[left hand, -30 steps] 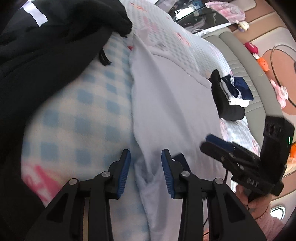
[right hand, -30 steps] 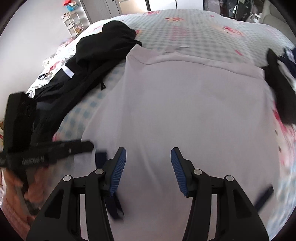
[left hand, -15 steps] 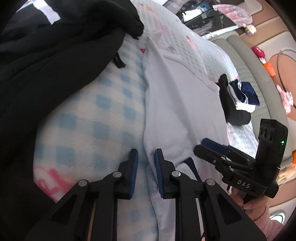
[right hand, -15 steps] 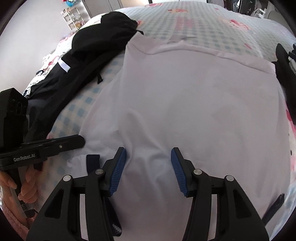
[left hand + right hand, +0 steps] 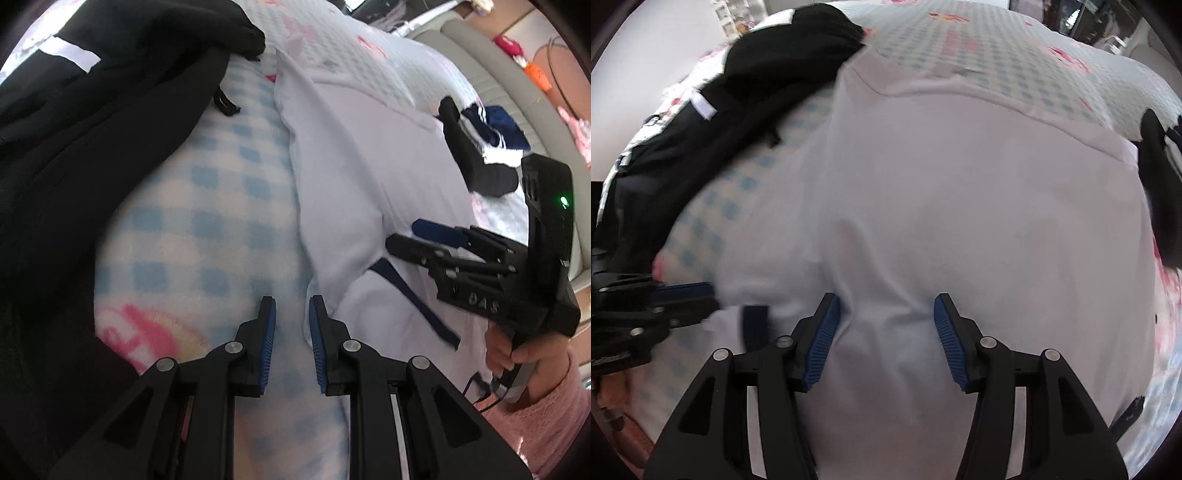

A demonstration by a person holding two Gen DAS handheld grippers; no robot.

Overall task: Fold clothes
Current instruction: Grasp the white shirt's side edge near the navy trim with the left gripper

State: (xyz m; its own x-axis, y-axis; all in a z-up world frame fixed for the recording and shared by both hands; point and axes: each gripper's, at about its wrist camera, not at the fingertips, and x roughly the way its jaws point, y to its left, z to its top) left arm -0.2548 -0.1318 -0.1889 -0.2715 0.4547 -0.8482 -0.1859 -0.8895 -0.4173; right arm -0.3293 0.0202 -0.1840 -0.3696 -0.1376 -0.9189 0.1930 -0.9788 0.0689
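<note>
The working surface is a bed covered with a blue-and-white checked blanket [image 5: 207, 206] bearing pink printed motifs; one motif [image 5: 147, 332] lies just left of the left-hand tool's fingers. Ahead of both tools the blanket runs on in a finer check with scattered pink prints [image 5: 1015, 62]. To the right of the left-hand tool, beyond the bed edge, stands a grey padded headboard or sofa back [image 5: 491, 74] with horizontal ribs. Further right is a tan wall [image 5: 535, 22] with small coloured items, too blurred to identify. Far left of the right-hand tool, a plain white wall [image 5: 665, 44]. Lighting is bright and even.
</note>
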